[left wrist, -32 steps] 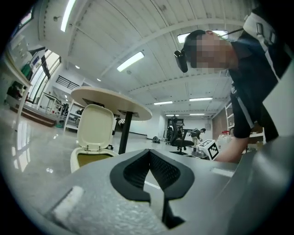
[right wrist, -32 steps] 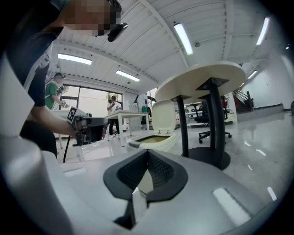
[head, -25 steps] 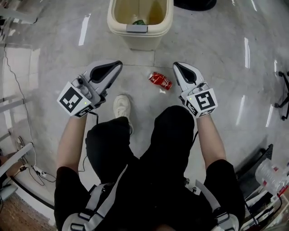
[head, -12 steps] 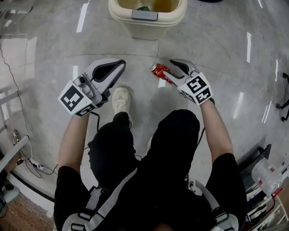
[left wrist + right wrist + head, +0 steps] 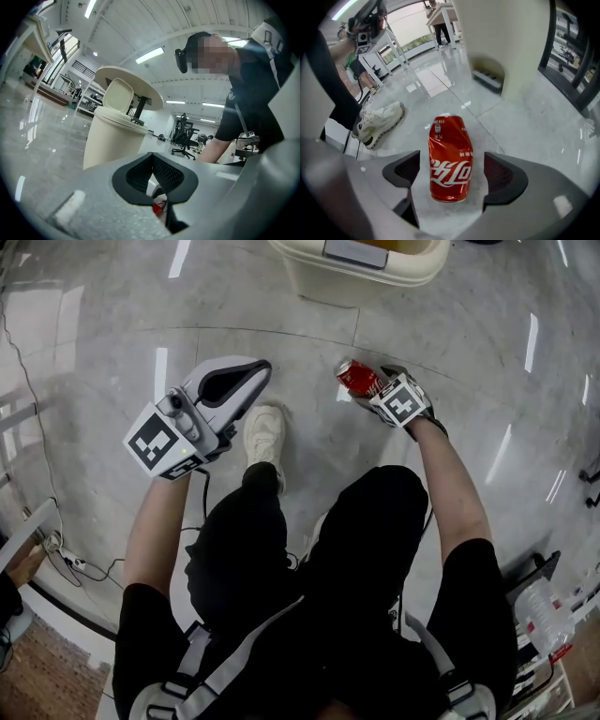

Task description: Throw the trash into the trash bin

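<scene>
Glossy grey marble floor (image 5: 103, 352) fills the scene, streaked with reflections of ceiling lights. A cream trash bin (image 5: 361, 268) stands on it at the top edge of the head view. Only its near rim and front wall show there, so what lies inside cannot be told. In the left gripper view the bin's flip lid (image 5: 117, 96) stands raised above the open mouth.

A dented red can (image 5: 359, 378) lies on its side on the floor in front of the bin, near it but apart from it.

The right gripper (image 5: 380, 390) points steeply down over the can on the side away from the bin. Its jaws have just been opening and now stand wide. The can lies lengthwise between them, with bare floor showing on both sides, so neither pad touches it.

The left gripper (image 5: 253, 376) is held level, farther from the bin than the can. Its jaws are closed tip to tip with nothing between them.

A white shoe (image 5: 265, 432) rests on the floor, farther from the bin than either gripper's jaws.
</scene>
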`<move>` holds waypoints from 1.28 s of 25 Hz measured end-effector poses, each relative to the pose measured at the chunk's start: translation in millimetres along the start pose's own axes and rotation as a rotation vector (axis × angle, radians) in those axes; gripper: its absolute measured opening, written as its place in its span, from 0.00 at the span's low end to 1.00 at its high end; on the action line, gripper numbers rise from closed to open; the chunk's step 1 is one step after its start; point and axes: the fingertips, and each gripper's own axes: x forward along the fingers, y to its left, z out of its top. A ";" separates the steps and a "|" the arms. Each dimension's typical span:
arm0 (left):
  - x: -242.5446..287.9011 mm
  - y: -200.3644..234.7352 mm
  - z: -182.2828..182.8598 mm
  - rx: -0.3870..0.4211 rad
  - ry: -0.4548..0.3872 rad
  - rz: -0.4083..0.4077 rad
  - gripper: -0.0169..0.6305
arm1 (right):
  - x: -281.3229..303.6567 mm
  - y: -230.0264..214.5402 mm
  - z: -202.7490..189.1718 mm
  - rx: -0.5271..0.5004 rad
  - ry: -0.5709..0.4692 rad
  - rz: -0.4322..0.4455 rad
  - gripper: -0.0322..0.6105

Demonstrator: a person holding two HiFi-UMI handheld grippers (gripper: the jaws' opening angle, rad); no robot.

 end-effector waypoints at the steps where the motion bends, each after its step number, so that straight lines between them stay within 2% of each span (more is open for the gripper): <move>1: -2.5 1.2 -4.7 -0.007 0.010 0.005 0.03 | 4.7 -2.2 -8.4 0.013 0.028 0.002 0.71; 6: -9.1 3.9 -12.8 -0.028 0.008 0.027 0.03 | 13.7 -2.3 -23.6 0.035 0.056 0.000 0.70; 7: -8.0 3.5 -12.9 -0.030 0.006 0.022 0.03 | 14.6 -0.6 -23.0 0.035 0.053 -0.003 0.68; 9: -5.0 1.7 -13.1 -0.032 0.003 0.007 0.03 | 16.1 4.7 -20.0 0.035 0.044 -0.006 0.55; 12: -0.2 -1.7 -11.3 -0.040 0.008 -0.018 0.03 | 10.4 19.5 -11.2 0.040 0.039 0.013 0.54; 16: 5.6 -6.9 11.1 -0.059 0.030 -0.028 0.03 | -26.1 24.4 6.7 0.054 -0.017 -0.034 0.54; 19: 5.1 -18.3 63.4 -0.096 0.013 -0.004 0.03 | -86.9 36.3 26.2 0.089 -0.072 -0.072 0.54; 22: 2.8 -38.6 131.5 -0.111 -0.009 0.024 0.03 | -166.0 60.3 54.6 0.069 -0.147 -0.097 0.54; 28: -15.3 -98.0 258.2 -0.109 -0.010 0.090 0.03 | -319.6 137.6 104.2 0.080 -0.254 -0.120 0.54; 32: -23.7 -146.8 338.9 -0.071 -0.017 0.088 0.03 | -420.5 181.4 132.7 0.041 -0.314 -0.132 0.54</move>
